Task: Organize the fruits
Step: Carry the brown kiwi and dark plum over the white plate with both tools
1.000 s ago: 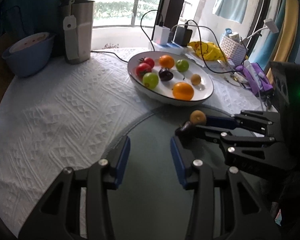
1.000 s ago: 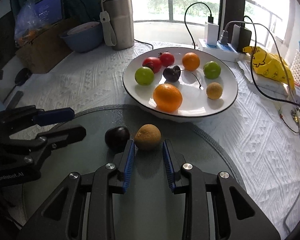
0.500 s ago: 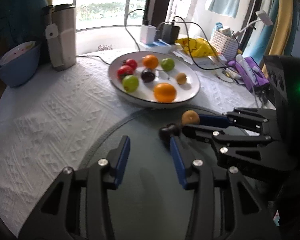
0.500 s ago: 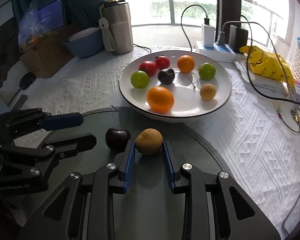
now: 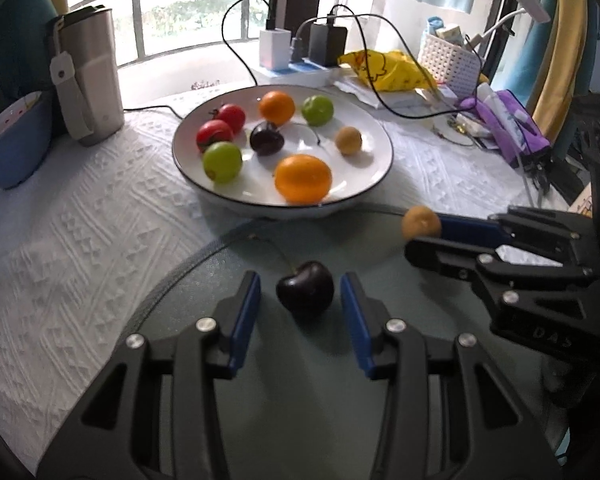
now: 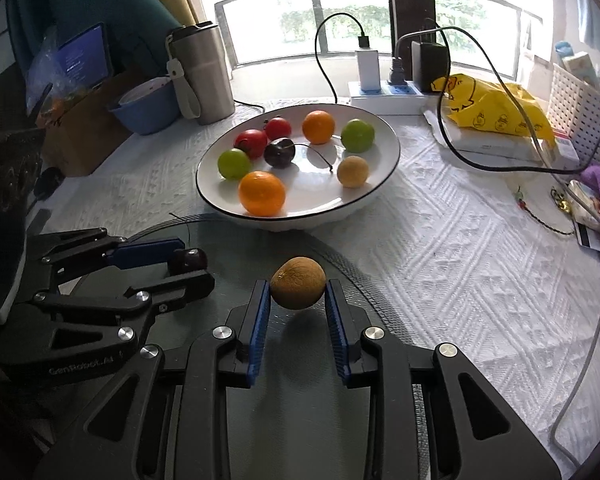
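A dark cherry (image 5: pixel 305 291) with a stem lies on the round glass mat (image 5: pixel 300 400). My left gripper (image 5: pixel 300 294) is open with one finger on each side of the cherry, not touching it. My right gripper (image 6: pixel 298 294) is shut on a small brown fruit (image 6: pixel 298 288) and holds it just above the mat; the fruit also shows in the left wrist view (image 5: pixel 421 222). The white plate (image 5: pixel 380 172) beyond holds two oranges, two green fruits, two red tomatoes, a cherry and a small brown fruit. In the right wrist view the cherry (image 6: pixel 188 261) sits between the left fingers.
A steel tumbler (image 5: pixel 89 80) and blue bowl (image 5: pixel 8 140) stand at the back left. A power strip with chargers (image 5: pixel 300 60), trailing cables, a yellow bag (image 5: pixel 384 70), a white basket (image 5: pixel 448 60) and purple items (image 5: pixel 508 128) crowd the back right. A white textured cloth (image 5: pixel 80 240) covers the table.
My left gripper has moved right so the cherry now lies between its fingers. My right gripper has lifted the brown fruit slightly off the mat.
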{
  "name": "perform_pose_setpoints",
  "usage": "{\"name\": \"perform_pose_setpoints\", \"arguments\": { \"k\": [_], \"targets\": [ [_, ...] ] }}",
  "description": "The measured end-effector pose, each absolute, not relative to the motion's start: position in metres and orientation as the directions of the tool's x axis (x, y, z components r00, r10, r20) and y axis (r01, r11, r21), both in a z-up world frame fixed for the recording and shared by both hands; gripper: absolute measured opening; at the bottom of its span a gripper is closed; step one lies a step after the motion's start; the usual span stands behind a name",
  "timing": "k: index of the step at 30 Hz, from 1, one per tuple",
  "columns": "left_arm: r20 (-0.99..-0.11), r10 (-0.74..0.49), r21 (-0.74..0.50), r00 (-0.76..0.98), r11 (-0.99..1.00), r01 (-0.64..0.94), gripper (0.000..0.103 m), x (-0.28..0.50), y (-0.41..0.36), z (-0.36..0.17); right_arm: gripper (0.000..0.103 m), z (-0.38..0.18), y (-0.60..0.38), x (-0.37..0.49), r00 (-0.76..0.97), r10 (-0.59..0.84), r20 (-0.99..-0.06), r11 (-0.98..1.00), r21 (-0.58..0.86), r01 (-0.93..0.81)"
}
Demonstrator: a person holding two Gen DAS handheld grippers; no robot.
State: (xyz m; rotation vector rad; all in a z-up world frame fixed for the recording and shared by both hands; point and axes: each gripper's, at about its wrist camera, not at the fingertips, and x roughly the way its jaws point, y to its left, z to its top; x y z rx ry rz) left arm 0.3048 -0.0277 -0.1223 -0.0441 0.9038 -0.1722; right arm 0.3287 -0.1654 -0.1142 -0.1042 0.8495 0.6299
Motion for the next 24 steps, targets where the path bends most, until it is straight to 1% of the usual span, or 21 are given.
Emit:
{"name": "perform_pose_setpoints", "arguments": {
  "k": [7,9,14,24],
  "targets": [
    [-0.773,-0.156,-0.089,0.616,0.986,0.138,0.042,0.308,-0.034,-0.123,0.03,-0.114,-0.169,0.33,0.489,0.488,-0.723,0.811,0.169,-0.559],
    [-0.77,-0.154,-0.086,0.62,0.987,0.139,0.036,0.307,-0.034,-0.122,0.03,-0.113,-0.169,0.33,0.493,0.487,-0.721,0.813,0.169,-0.557],
    [-0.758,-0.158,-0.077,0.633,0.985,0.153,0.029,0.302,-0.035,-0.118,0.03,-0.11,-0.171,0.327,0.502,0.484,-0.717,0.816,0.162,-0.555],
    [-0.728,-0.193,-0.104,0.658,0.98,0.173,0.029,0.288,-0.034,-0.103,0.03,-0.096,-0.174,0.314,0.536,0.475,-0.698,0.823,0.136,-0.552]
  ]
}}
